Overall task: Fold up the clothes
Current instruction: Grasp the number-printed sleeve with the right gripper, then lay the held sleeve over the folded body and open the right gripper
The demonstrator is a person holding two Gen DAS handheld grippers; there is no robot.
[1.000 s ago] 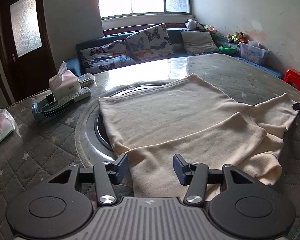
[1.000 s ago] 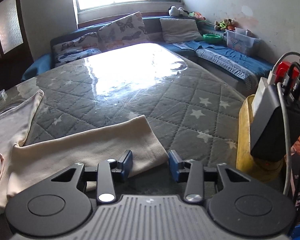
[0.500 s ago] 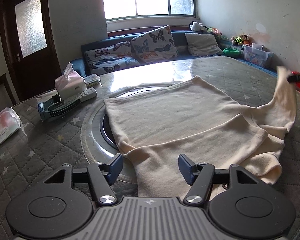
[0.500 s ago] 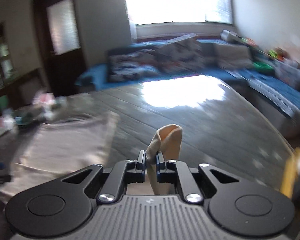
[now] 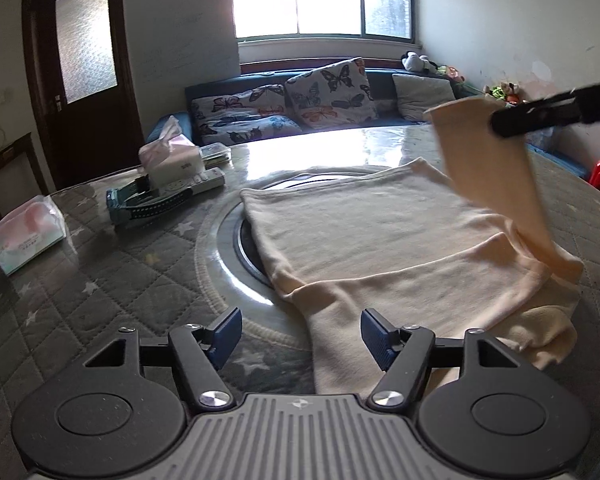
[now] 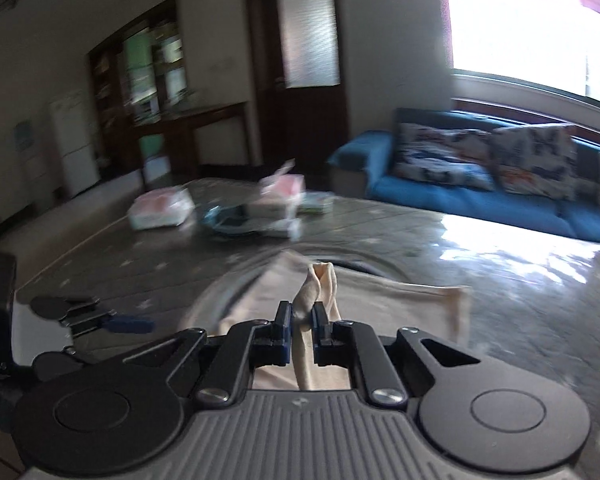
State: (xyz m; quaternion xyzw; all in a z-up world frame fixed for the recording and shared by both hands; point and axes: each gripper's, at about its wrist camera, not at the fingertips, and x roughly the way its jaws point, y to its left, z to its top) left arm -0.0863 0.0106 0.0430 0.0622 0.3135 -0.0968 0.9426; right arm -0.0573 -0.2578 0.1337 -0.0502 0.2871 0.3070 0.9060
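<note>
Right tongs (image 6: 301, 322) pinch the sleeve (image 6: 320, 280); only the left view shows left tongs (image 5: 301, 334) wide.

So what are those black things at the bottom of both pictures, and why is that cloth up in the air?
They are two grabbing tools a person holds, one in each hand, each with a camera looking forward past its jaws. One picture comes from the left gripper; its jaws are open and hold nothing. The other comes from the right gripper, which has pinched a sleeve of the cream top and holds it up above the table. Tissue packs and a remote lie on the table too.
</note>
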